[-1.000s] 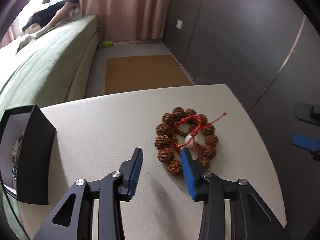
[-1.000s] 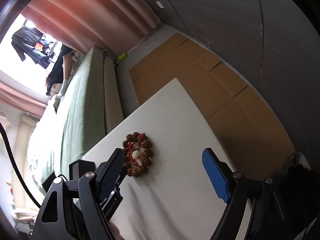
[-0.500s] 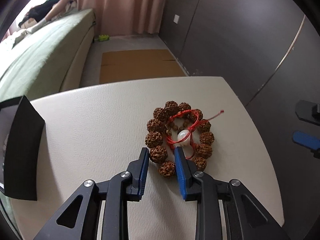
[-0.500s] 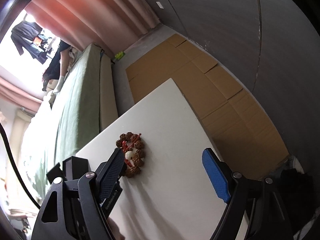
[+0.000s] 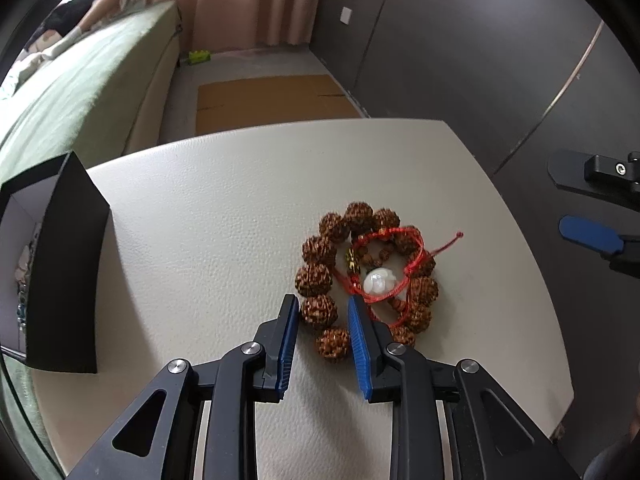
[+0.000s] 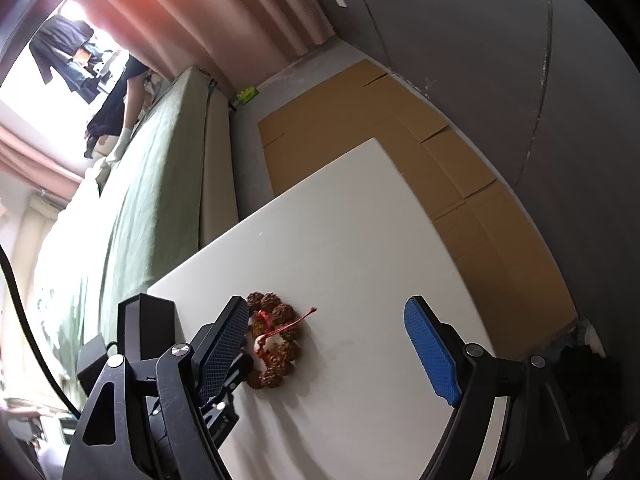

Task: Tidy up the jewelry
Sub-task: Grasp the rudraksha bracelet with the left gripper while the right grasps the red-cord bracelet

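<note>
Straddling the near edge of the bead bracelet (image 5: 362,276), the left gripper (image 5: 323,322) sits low over the white table (image 5: 208,240), jaws narrowed w/ a gap about two beads wide. Two brown beads at the near-left of the ring lie between the blue pads (image 5: 357,330); can't tell if the pads actually touch them, so it reads as partly open, not clamped.

Bracelet lies flat on the table, right of centre in the left wrist view. Big knobbly brown beads form the ring. On top of it, inside & over the right side, lies a red cord bracelet (image 5: 394,256) w/ a white bead (image 5: 378,282) and a small gold charm (image 5: 351,261); one loose cord end points right toward the table edge.

Black box (image 5: 68,264) stands open at the table's left edge, well apart from the jewelry; some small items inside, too blurred to name.

Right gripper (image 6: 328,344) is held off to the right side, jaws spread wide, nothing between them. In its own view the bead bracelet (image 6: 276,344) shows just beside its left finger, w/ the left gripper's black body below that.

Beyond the table: green bed (image 5: 80,80), cardboard sheet (image 5: 268,98) on the floor, pink curtain (image 5: 248,0), dark wall (image 5: 460,60).
</note>
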Motion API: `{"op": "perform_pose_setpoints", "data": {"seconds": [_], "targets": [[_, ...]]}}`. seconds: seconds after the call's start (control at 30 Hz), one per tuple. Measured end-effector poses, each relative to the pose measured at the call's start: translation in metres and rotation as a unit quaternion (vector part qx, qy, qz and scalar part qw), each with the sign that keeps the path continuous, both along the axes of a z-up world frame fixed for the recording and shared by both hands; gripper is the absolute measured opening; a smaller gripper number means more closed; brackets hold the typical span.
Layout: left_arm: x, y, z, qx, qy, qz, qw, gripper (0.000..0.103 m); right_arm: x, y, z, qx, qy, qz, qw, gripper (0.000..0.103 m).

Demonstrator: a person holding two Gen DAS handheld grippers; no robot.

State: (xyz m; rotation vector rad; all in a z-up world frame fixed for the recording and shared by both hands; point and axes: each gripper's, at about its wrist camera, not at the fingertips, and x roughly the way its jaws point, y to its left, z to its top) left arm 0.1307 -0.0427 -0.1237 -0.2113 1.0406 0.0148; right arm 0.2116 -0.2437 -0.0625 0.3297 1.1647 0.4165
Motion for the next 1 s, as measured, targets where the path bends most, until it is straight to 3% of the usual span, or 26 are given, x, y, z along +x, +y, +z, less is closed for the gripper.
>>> {"op": "perform_pose_setpoints", "data": {"seconds": [0.07, 0.17, 0.23, 0.3, 0.4, 0.7, 0.87, 0.93, 1.0], "targets": [[0.003, -0.006, 0.000, 0.013, -0.004, 0.000, 0.9999, 0.027, -0.002, 0.004, -0.002, 0.005, 0.002, 0.006, 1.000, 0.082], [0.003, -0.001, 0.001, 0.003, -0.008, 0.008, 0.9999, 0.021, -0.003, 0.009, -0.006, 0.024, 0.012, 0.017, 0.999, 0.081], [0.001, 0.005, 0.000, -0.019, -0.008, 0.011, 0.9997, 0.020, -0.003, 0.016, -0.011, 0.046, 0.024, 0.034, 0.998, 0.071], [0.000, 0.011, 0.000, -0.041, -0.009, 0.014, 0.9990, 0.020, -0.001, 0.025, -0.022, 0.063, 0.047, 0.053, 0.996, 0.054], [0.001, 0.016, 0.000, -0.061, -0.010, 0.017, 0.9980, 0.020, -0.002, 0.037, -0.038, 0.078, 0.080, 0.063, 0.992, 0.042], [0.000, 0.030, 0.005, -0.117, -0.018, 0.022, 0.9927, 0.020, -0.002, 0.059, -0.053, 0.102, 0.107, 0.070, 0.987, 0.039], [0.000, 0.036, 0.008, -0.128, -0.022, 0.025, 0.9912, 0.020, 0.001, 0.070, -0.064, 0.112, 0.128, 0.070, 0.983, 0.038], [0.000, 0.037, 0.009, -0.131, -0.022, 0.025, 0.9908, 0.020, 0.002, 0.074, -0.071, 0.122, 0.140, 0.065, 0.980, 0.031], [0.000, 0.037, 0.009, -0.130, -0.024, 0.025, 0.9909, 0.020, 0.004, 0.075, -0.077, 0.131, 0.152, 0.060, 0.978, 0.011]]}}
